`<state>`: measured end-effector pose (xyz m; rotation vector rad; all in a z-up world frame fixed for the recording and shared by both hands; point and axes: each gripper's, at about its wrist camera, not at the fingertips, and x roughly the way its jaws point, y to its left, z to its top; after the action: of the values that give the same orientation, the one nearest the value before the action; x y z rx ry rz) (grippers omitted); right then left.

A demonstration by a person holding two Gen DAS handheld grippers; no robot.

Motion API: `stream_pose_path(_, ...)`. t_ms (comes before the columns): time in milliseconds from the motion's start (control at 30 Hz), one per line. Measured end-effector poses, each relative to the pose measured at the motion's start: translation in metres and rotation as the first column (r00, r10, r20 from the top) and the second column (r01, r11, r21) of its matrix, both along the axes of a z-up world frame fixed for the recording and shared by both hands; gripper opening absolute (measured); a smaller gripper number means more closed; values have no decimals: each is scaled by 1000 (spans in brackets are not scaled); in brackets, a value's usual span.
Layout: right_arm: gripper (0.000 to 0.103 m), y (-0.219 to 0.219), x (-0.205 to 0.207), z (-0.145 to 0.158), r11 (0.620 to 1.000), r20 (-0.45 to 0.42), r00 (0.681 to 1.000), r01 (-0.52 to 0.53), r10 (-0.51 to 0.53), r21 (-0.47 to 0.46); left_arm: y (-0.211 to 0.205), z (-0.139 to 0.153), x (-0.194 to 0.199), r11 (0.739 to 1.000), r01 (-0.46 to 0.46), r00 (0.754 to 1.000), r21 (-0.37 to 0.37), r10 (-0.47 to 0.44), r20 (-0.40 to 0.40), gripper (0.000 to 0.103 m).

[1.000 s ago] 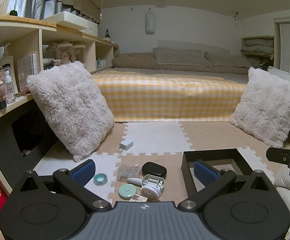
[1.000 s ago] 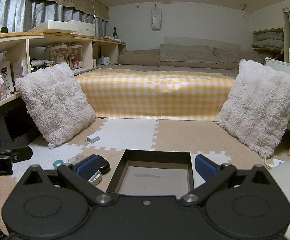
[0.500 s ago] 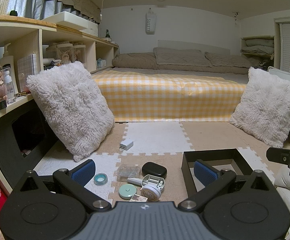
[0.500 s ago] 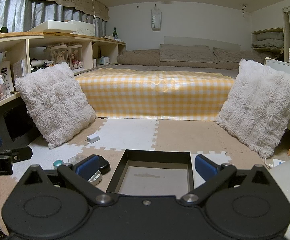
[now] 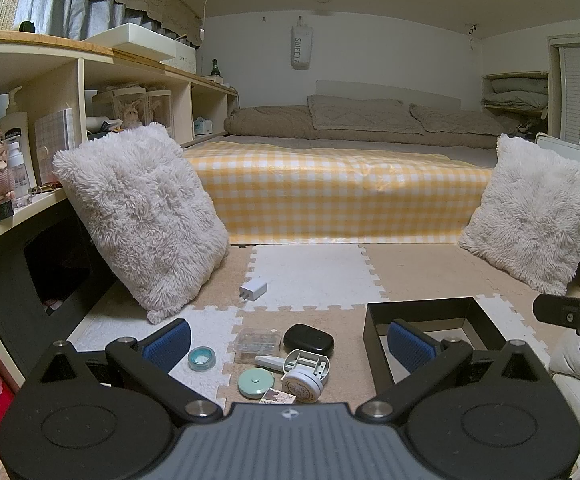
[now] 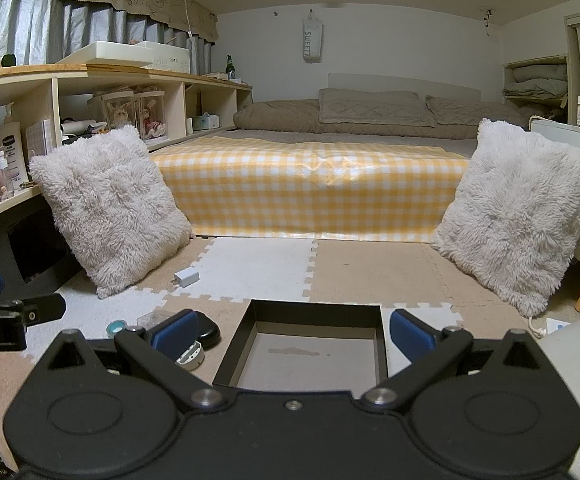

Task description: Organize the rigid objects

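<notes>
Hovering low over the foam floor mat (image 5: pixel 314 276), left gripper (image 5: pixel 287 340) with blue pads spread wide apart, nothing between them. Right gripper (image 6: pixel 292 328) likewise held wide, empty, poised just above the near edge of the black box (image 6: pixel 316 307), open-topped and empty, resting on the mat. Clustered on the mat just left of that box, seen from the left wrist: a black oval case (image 5: pixel 308 339), touching or nearly touching a clear plastic case (image 5: pixel 258 339) on its left; a small teal ring (image 5: pixel 201 357) further left, apart from the rest; a mint round disc (image 5: pixel 253 383) nearer the camera; a white round gadget (image 5: pixel 302 385) beside the disc, leaning against a pale open-framed piece (image 5: pixel 308 362); a small printed card (image 5: pixel 277 396) at the near edge, partly hidden by the gripper body. Lying alone farther out on a white tile, a white charger plug (image 5: pixel 253 291), well apart from the cluster. Propped against the shelf unit (image 5: pixel 69 76) on the left, a fluffy white cushion (image 5: pixel 141 216); a second fluffy cushion (image 5: pixel 530 216) leaning at the right. Beyond, a bed (image 5: pixel 342 196) draped with a yellow checked cover. From the right wrist, only the black case, the teal ring and part of the gadget visible past the left pad.
</notes>
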<state>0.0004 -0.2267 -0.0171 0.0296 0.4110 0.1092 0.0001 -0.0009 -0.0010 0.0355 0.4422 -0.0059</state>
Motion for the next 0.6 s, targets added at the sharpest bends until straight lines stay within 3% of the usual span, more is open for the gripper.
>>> stream_pose_path(267,103,-6,1,1,1000,15,1000,-19,18,22,0,-3,1,1000,-7,1000,8,7,2,103)
stream_pose_path(467,103,-7,2,13,997,75,997,-16,10,74,-2,-1,4,1000,-15,1000,15,15,8,103)
stream_pose_path(600,103,-9,8,18,999,132,991,9,-13,32,-2,3,9,1000,-24,999,10,24,21,103)
